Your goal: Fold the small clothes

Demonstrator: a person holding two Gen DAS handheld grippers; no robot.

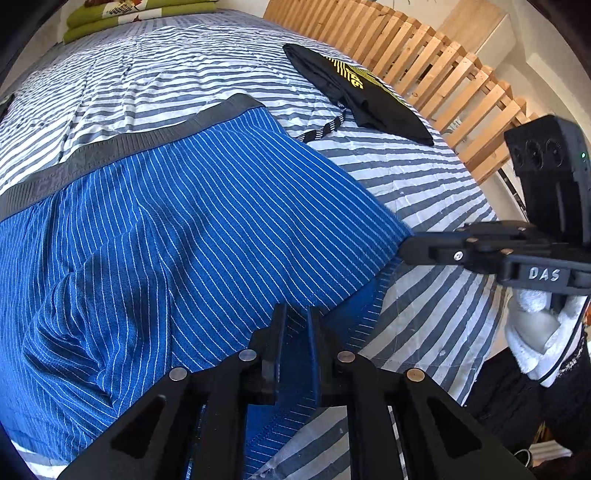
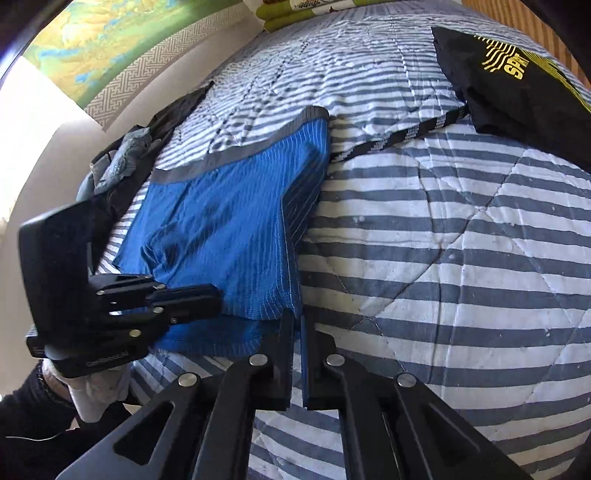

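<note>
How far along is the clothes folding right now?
Done: black garment lies folded near the bed's edge. In hand: both grippers, left and right, pinch the blue shorts' hem, one side already folded over. Left: finish the shorts, then the dark pile.

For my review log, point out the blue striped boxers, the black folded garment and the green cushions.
blue striped boxers [image 1: 192, 206], left wrist view, middle of the fabric.
black folded garment [image 1: 373, 107], left wrist view, plain black part.
green cushions [image 1: 122, 22], left wrist view, front edge of the stack.
</note>
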